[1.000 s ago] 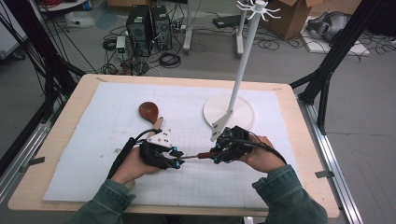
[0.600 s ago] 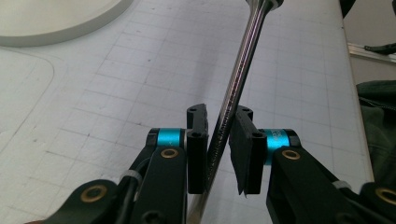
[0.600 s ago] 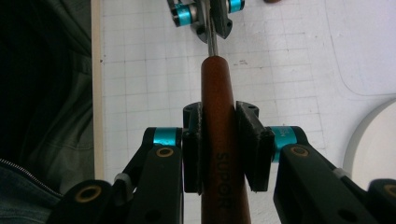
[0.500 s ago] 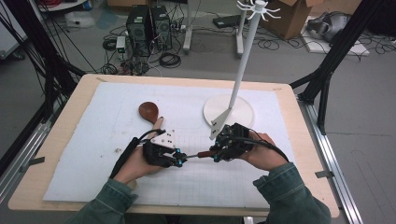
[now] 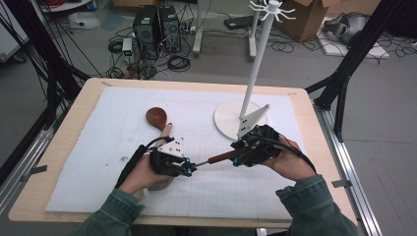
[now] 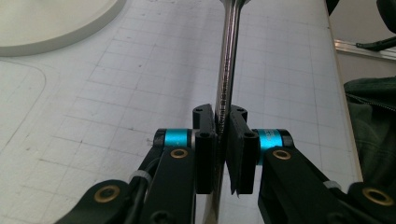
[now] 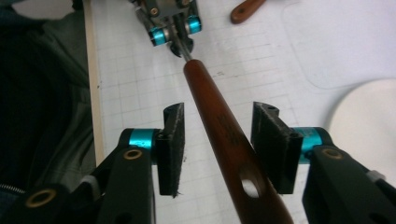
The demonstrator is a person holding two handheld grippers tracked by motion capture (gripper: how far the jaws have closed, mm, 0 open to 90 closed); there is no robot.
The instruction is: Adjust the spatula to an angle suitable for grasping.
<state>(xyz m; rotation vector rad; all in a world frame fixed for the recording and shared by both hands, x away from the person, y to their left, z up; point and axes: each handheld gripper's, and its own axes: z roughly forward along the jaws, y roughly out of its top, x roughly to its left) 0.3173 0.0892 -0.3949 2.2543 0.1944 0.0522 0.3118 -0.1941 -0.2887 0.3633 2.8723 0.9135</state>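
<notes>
Utensil (image 5: 220, 157) bridging both claws above the desk (image 5: 69, 147): left claw (image 6: 223, 135) clamps its metal shank; right claw (image 7: 218, 140), just opened, stands wide around the wooden handle, axis running claw to claw

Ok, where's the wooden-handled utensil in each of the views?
High view: the utensil sits lower middle, in front of the person.
Left gripper view: its metal shaft runs up the centre from the shut left tongs.
Right gripper view: its brown handle slants up between the right tongs, which have just been opening.
Shared landmark: the white round base, top left and right edge in the gripper views.
</notes>
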